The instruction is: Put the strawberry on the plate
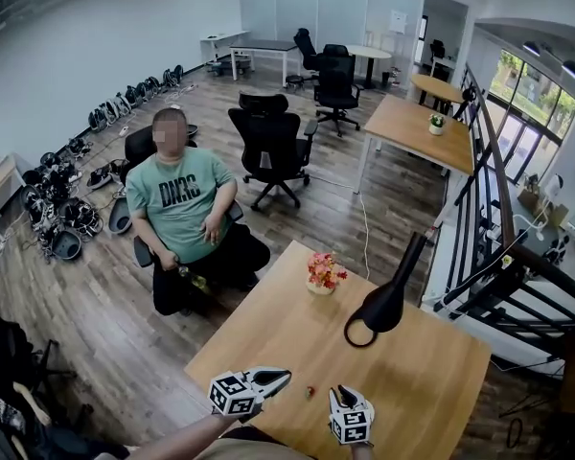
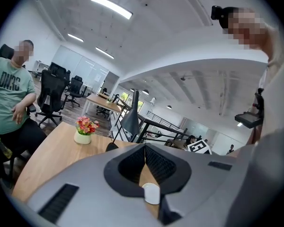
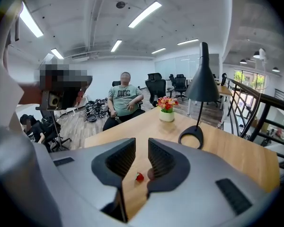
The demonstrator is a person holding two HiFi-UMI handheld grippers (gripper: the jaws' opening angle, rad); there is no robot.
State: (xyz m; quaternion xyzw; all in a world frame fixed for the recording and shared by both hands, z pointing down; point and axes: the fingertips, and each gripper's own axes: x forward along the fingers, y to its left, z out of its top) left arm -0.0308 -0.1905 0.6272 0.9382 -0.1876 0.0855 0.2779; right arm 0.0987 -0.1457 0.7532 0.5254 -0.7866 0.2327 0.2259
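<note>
A small red strawberry (image 1: 310,391) lies on the wooden table (image 1: 422,372) near its front edge, between my two grippers. The left gripper (image 1: 282,379) points toward it from the left, a short way off. In the left gripper view its jaws meet at the tips (image 2: 145,146), shut with nothing between them. My right gripper (image 1: 343,392) sits just right of the berry. In the right gripper view the strawberry (image 3: 139,177) shows on the tabletop through the narrow gap of the right gripper (image 3: 142,143), whose jaws stand open with nothing in them. No plate is in view.
A black desk lamp (image 1: 383,300) stands mid-table, with a small pot of flowers (image 1: 323,274) at the far edge. A person in a green shirt (image 1: 182,209) sits beyond the table's left corner. Office chairs (image 1: 273,147) and a railing (image 1: 498,247) lie farther off.
</note>
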